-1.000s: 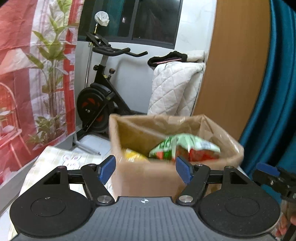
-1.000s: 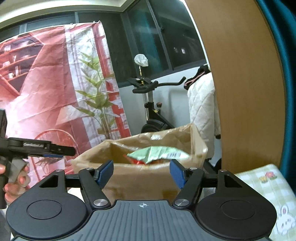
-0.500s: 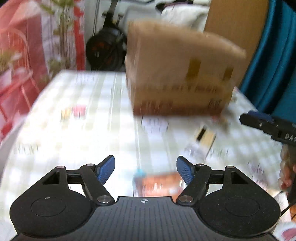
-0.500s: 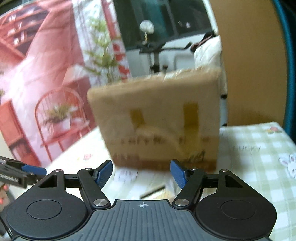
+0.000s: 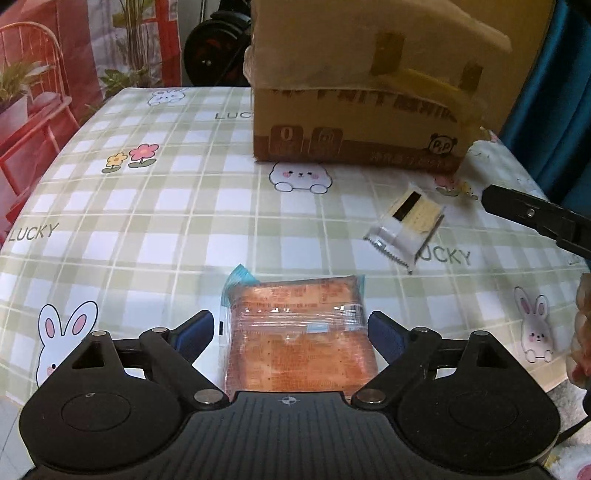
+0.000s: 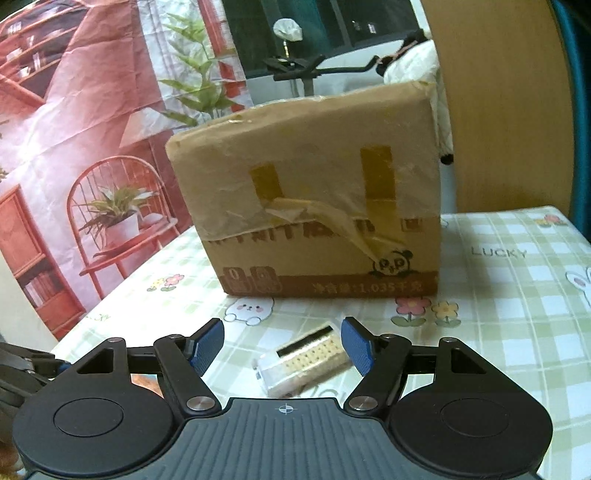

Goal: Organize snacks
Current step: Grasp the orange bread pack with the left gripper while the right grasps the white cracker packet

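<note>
A table under a green-and-white checked tablecloth (image 5: 155,206) is the landmark; the cloth carries printed rabbits, flowers and the word LUCKY. Behind the table's far left edge hangs a red-and-white backdrop (image 6: 74,122) printed with a chair, shelves and leafy plants. Beyond the table's far edge stands a black exercise bike (image 6: 306,72), a white bag (image 6: 288,29) on its post. Right of the bike lies a white quilted blanket (image 6: 413,72), then a wooden panel (image 6: 506,110). A teal curtain (image 5: 557,92) hangs off the table's far right corner.
</note>
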The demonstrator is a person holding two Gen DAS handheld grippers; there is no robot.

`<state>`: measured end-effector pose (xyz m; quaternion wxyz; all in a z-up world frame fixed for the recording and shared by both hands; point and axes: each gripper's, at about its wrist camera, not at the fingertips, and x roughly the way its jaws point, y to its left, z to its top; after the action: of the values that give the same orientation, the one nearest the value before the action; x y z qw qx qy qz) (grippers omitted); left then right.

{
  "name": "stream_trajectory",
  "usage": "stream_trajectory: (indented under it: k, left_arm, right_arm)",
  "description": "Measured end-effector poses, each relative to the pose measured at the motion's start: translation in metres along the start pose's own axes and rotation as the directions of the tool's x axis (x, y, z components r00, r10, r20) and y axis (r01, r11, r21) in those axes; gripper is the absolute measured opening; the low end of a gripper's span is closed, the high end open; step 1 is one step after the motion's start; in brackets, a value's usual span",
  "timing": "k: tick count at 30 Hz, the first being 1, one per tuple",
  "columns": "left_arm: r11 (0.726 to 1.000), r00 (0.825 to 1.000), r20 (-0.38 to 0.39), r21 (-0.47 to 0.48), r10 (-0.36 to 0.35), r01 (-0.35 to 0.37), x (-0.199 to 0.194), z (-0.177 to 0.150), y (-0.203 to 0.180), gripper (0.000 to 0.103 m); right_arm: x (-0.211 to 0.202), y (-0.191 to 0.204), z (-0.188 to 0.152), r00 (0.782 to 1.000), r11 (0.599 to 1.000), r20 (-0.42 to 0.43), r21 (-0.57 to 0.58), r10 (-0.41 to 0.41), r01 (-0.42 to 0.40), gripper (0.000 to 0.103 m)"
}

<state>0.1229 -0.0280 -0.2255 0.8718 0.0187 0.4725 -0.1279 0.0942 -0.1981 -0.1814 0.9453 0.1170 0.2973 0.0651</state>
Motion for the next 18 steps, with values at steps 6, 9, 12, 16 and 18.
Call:
stream_trajectory:
  k: [6, 9, 12, 16, 18]
  left_arm:
    - [0.999, 0.999, -0.031, 0.044, 0.028, -0.027, 0.017, -0.001, -0.007, 0.099]
    - [0.998, 0.998, -0.051, 0.052, 0.045, -0.042, 0.028, -0.002, -0.009, 0.099]
    - [0.998, 0.999, -0.018, 0.029, 0.05, -0.049, 0.028, 0.001, -0.002, 0.094]
    - [0.994, 0.993, 0.039, 0.011, 0.111, -0.111, 0.028, 0.006, 0.006, 0.087]
    - [0.992, 0.99, 0.053, -0.011, 0.129, -0.128, 0.029, 0.008, 0.011, 0.086]
  right_arm:
    - [0.012, -0.012, -0.01, 0.999, 0.999, -0.046, 0.038, -0.01, 0.012, 0.068]
    - [0.018, -0.012, -0.013, 0.997, 0.999, -0.072, 0.038, -0.004, 0.007, 0.068]
    - [0.024, -0.013, -0.015, 0.996, 0.999, -0.092, 0.043, 0.001, 0.003, 0.069]
    - [0.036, -0.016, -0.015, 0.991, 0.997, -0.13, 0.077, 0.021, -0.011, 0.07]
    - [0.048, -0.019, -0.014, 0.984, 0.994, -0.174, 0.108, 0.048, -0.029, 0.071]
